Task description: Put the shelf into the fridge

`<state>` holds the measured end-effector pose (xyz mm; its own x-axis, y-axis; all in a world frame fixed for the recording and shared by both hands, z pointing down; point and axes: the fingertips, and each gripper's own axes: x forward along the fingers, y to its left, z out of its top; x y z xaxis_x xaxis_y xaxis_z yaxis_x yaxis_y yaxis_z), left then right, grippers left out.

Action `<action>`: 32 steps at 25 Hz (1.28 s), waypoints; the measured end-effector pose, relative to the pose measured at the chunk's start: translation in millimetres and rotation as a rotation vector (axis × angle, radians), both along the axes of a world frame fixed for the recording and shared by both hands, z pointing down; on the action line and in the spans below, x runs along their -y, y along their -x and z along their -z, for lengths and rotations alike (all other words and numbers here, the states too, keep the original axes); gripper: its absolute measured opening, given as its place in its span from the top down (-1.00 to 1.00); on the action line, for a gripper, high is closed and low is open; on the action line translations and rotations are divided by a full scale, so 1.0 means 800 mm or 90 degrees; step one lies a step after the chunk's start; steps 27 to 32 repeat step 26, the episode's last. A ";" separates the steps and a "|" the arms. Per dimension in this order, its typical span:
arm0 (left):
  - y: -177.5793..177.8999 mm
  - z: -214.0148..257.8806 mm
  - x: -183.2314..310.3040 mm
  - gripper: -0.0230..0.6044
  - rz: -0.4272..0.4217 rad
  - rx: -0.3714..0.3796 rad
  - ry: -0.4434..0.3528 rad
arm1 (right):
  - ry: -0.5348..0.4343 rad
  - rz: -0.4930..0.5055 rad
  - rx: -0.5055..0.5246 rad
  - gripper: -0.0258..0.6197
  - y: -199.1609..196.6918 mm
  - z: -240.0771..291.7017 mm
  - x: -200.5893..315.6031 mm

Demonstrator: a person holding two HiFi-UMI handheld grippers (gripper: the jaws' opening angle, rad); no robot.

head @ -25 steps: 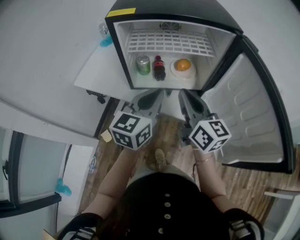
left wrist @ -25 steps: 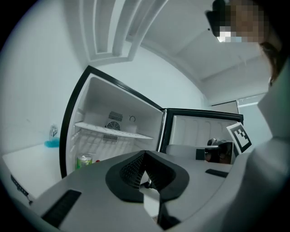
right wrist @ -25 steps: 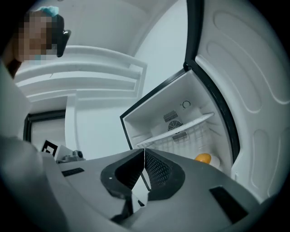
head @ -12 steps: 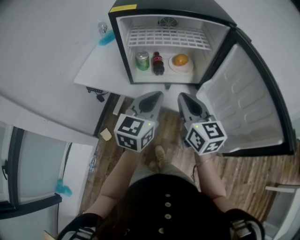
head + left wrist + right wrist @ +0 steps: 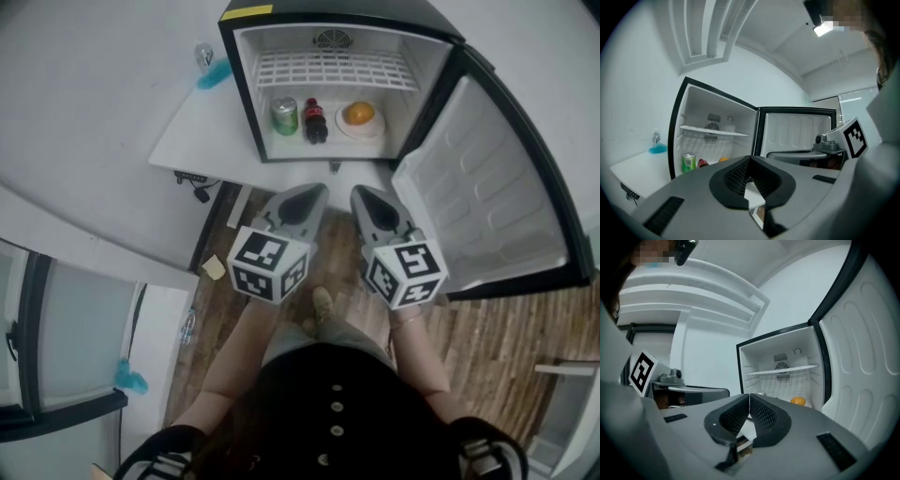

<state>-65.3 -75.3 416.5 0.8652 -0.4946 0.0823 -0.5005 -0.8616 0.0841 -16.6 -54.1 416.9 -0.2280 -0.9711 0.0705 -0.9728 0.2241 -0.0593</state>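
Lying level, shelf (image 5: pixel 333 70) lengthwise across fridge (image 5: pixel 251 112)

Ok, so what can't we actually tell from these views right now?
- Head view: whether the shelf sits fully in its side rails; too small.
- Left gripper view: bottle and orange mostly hidden by the left gripper.
- Right gripper view: can nearly hidden behind the right gripper; fridge door cut off by the edge.
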 end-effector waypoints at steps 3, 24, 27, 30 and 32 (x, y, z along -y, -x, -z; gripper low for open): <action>0.000 -0.001 -0.004 0.90 -0.004 -0.010 0.004 | -0.003 -0.004 -0.010 0.88 0.002 0.000 -0.002; 0.003 0.017 -0.025 0.90 -0.059 0.000 -0.049 | -0.027 -0.004 -0.038 0.88 0.022 0.021 -0.014; 0.003 0.017 -0.028 0.90 -0.062 -0.003 -0.049 | -0.028 -0.007 -0.039 0.88 0.022 0.021 -0.017; 0.003 0.017 -0.028 0.90 -0.062 -0.003 -0.049 | -0.028 -0.007 -0.039 0.88 0.022 0.021 -0.017; 0.003 0.017 -0.028 0.90 -0.062 -0.003 -0.049 | -0.028 -0.007 -0.039 0.88 0.022 0.021 -0.017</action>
